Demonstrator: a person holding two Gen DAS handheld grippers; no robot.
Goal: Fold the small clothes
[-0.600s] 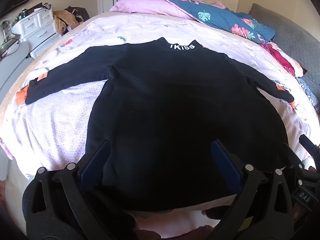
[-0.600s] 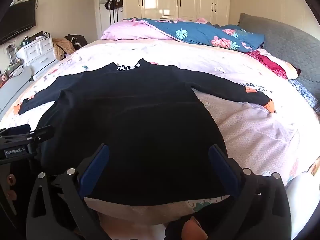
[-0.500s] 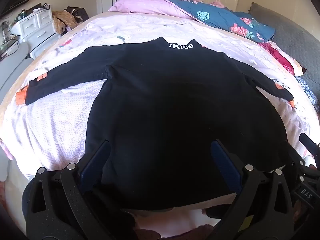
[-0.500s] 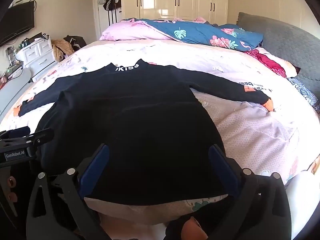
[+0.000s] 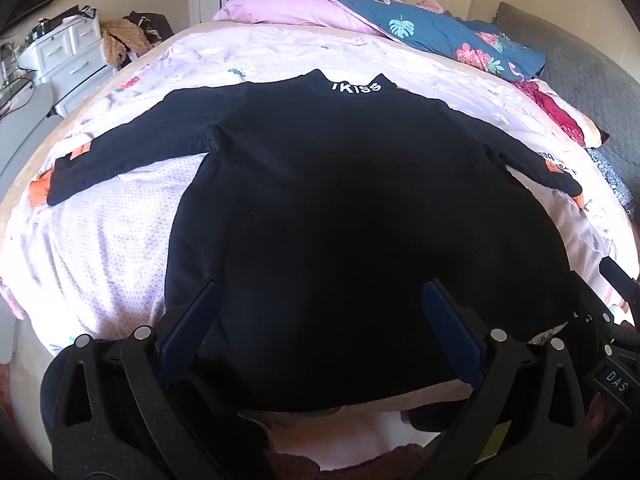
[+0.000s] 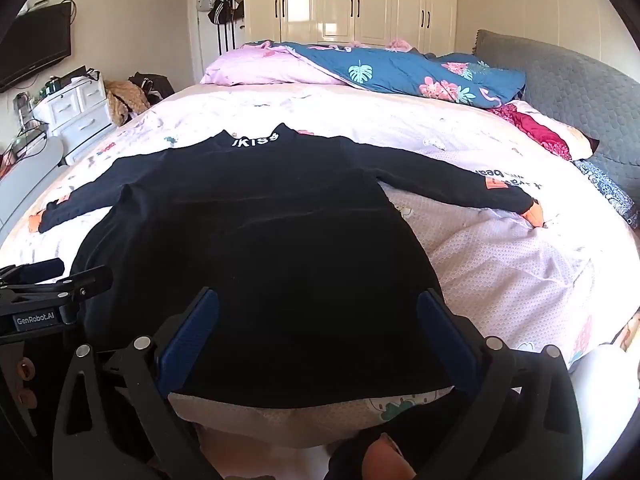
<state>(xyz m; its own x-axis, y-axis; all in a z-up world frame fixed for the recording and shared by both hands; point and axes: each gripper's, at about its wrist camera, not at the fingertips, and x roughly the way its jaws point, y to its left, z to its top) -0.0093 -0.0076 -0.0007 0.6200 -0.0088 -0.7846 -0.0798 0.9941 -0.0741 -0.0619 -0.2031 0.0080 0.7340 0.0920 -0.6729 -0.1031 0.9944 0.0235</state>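
A small black long-sleeved top (image 5: 340, 200) with white "IKISS" lettering at the collar lies flat on the bed, sleeves spread out to both sides, orange cuffs at the ends. It also shows in the right wrist view (image 6: 260, 248). My left gripper (image 5: 320, 320) is open and empty, its blue pads (image 5: 192, 328) over the hem near the bed's front edge. My right gripper (image 6: 316, 328) is open and empty over the hem too. Each gripper shows at the edge of the other's view.
The bed (image 6: 520, 264) has a pale pink patterned cover. A blue floral duvet (image 6: 400, 72) and pink pillow (image 6: 260, 66) lie at the far end. A grey headboard (image 6: 580, 96) is at right. White drawers (image 6: 76, 108) stand at left.
Both grippers have tilted or risen slightly, so the top sits a little lower in both views. The top has not moved and the jaws stay open.
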